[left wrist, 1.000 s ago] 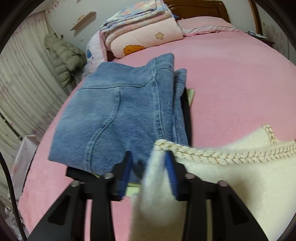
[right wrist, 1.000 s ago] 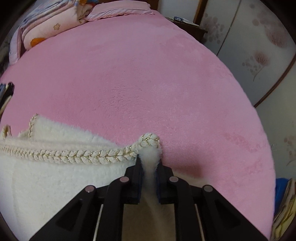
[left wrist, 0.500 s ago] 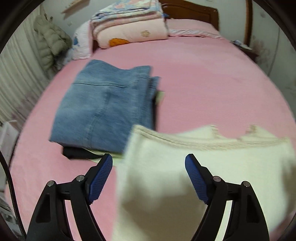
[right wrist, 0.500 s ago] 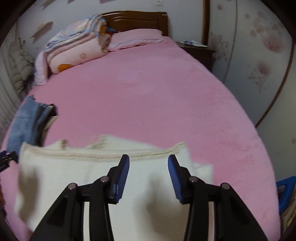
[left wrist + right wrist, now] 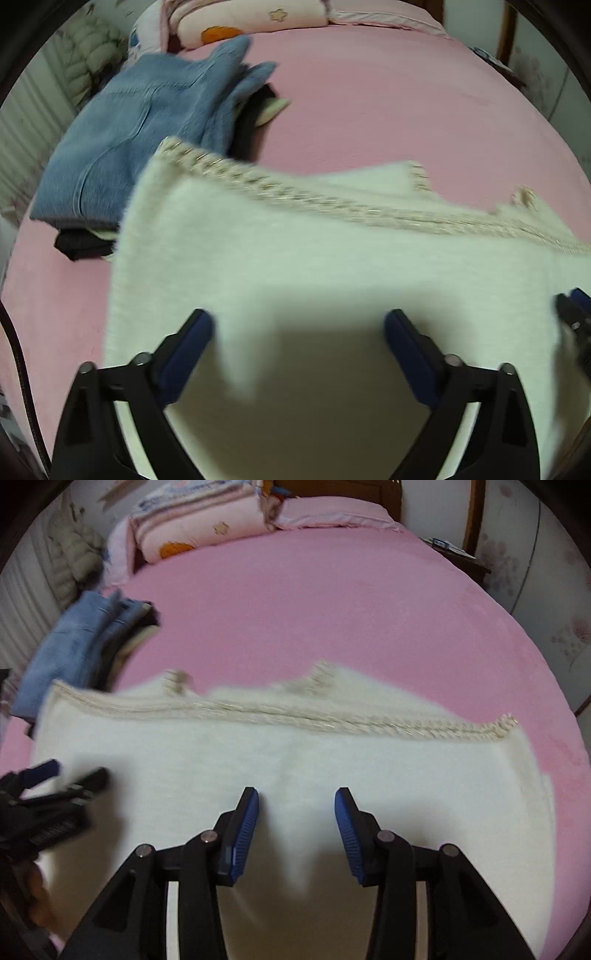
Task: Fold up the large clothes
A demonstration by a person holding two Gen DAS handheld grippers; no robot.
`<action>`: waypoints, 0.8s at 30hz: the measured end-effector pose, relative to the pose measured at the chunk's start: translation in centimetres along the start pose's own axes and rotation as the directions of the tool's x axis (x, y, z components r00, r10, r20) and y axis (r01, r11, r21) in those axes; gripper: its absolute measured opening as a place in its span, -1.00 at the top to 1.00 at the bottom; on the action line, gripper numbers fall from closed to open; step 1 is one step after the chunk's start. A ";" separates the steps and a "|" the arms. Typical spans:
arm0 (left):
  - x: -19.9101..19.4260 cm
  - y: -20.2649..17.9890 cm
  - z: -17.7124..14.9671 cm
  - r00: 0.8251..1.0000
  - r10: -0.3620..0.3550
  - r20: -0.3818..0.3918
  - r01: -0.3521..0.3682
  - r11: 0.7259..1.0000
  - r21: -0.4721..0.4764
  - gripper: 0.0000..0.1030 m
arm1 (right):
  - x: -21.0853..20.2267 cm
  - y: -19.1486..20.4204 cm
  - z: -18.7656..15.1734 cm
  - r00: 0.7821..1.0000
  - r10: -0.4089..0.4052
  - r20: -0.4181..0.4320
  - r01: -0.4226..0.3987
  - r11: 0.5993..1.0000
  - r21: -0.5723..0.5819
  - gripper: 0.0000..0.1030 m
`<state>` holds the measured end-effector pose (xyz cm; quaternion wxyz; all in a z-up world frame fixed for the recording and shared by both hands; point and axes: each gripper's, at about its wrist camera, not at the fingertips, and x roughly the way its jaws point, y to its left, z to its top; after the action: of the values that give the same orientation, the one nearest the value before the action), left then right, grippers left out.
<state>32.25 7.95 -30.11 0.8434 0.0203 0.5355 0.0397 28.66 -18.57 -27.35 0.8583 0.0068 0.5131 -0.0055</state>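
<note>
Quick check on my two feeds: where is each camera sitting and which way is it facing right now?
Left wrist: on the left gripper, angled down at the white garment, folded jeans beyond; jaws opening, clear of it; right gripper's tip at the right edge.
Right wrist: on the right gripper, angled down at the same garment; jaws closing, clear of it; left gripper at left.
Shared: garment, jeans, pink bed.

There are no words, numbers or brand names to read here. The pink quilt [image 5: 207, 528] at about eleven o'clock has only a little star and an orange shape on it, not letters. The small papers [image 5: 445, 546] at about one o'clock are too blurry to read.
</note>
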 end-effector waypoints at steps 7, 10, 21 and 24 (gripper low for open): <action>0.2 2.5 -0.6 0.999 -0.015 0.041 0.014 0.999 0.044 -1.00 | -0.4 -10.4 -1.2 0.976 -0.216 -0.005 0.215 0.971 0.109 0.01; 0.4 2.9 -0.6 0.998 -0.038 0.043 0.036 0.998 0.043 -1.00 | -0.9 -12.3 -1.6 0.973 -0.228 -0.014 0.229 0.967 0.114 0.06; -5.2 3.3 0.4 0.997 -0.052 0.055 0.049 0.997 0.055 -0.99 | -6.4 -8.9 -1.6 0.979 -0.199 0.035 0.191 0.970 0.153 0.11; -8.7 3.8 -0.3 0.994 -0.083 0.072 0.080 0.996 0.048 -0.99 | -9.6 -7.3 -2.1 0.986 -0.149 0.073 0.138 0.980 0.141 0.11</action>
<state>28.10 10.95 -22.09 0.8628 0.0188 0.5051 -0.0077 22.17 -25.84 -19.94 0.8739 0.0277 0.4745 -0.1024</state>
